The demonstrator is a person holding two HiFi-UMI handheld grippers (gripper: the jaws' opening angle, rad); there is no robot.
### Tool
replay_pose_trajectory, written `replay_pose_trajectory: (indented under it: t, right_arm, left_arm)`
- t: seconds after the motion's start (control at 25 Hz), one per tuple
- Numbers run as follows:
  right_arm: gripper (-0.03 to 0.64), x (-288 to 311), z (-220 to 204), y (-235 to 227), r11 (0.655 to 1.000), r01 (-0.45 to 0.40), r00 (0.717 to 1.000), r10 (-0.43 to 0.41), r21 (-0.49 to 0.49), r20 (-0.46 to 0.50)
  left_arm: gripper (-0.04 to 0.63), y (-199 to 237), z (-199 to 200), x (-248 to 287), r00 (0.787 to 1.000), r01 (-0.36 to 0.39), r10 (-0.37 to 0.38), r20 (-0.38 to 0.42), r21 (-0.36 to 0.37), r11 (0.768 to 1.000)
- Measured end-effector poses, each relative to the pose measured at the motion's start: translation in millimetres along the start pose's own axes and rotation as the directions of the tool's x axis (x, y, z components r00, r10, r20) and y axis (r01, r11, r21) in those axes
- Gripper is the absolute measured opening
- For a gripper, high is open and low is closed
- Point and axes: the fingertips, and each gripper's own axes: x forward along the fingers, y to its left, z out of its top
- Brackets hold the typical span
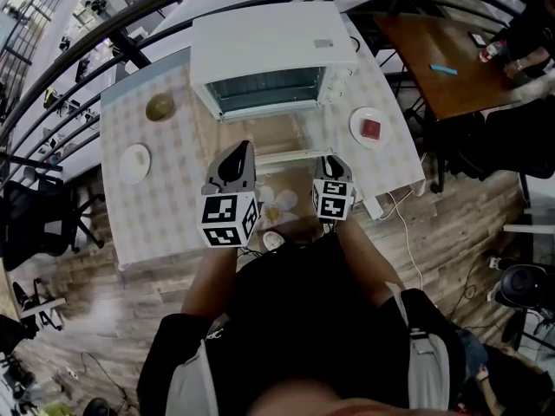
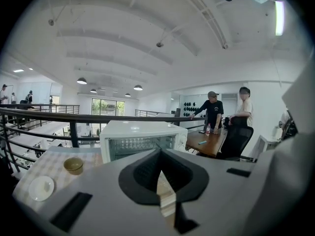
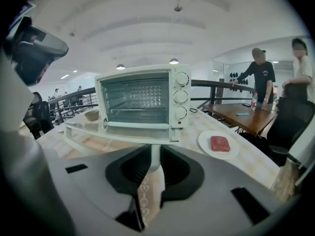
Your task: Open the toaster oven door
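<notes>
Door [image 1: 282, 137] is down, folks, folded flat out of the white toaster oven [image 1: 269, 55] at the top centre of the head view, with the glass face lying toward the bottom of the frame and the chamber wide open behind it. The right gripper [image 1: 329, 163] sits at the lower right end of that door, on the white handle [image 1: 290, 157]. In its own view the jaws are clenched on a white piece of the handle [image 3: 153, 156], which fills the top of the narrow slot between them, and patterned tablecloth shows below it. That view looks straight into the oven [image 3: 142, 100]: wire rack inside, three dials down its right side, door [image 3: 123, 134] spread like a shelf in front.

Over to the left gripper [image 1: 238, 159], just left of the door's lower edge and apart from it. Its jaws are pressed together at the tips [image 2: 160, 161] with nothing in them, only a thin wedge of tabletop showing below.

The oven stands on a table [image 1: 173, 206] under a checked cloth. A brown bowl [image 1: 159, 107] is at the oven's left, and an empty white plate [image 1: 134, 163] lies below it, nearer the left edge. A second plate [image 1: 357, 126], right of the door, carries a red block [image 1: 371, 129]. A wooden table [image 1: 434, 68] fills the upper right beyond, and in the right gripper view two people stand at its far end.
</notes>
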Motion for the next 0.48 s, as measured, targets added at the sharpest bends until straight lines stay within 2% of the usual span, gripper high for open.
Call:
replay_pose_trajectory:
  t: [0.48]
  right_arm:
    - [0.066,19.3,-64.0,-0.5,1.0,0.013,0.99,-0.01,0.017,-0.142]
  left_arm:
    - [0.011,-7.7,-10.7,0.0,1.0,0.011,-0.01,-0.027,0.015,1.0]
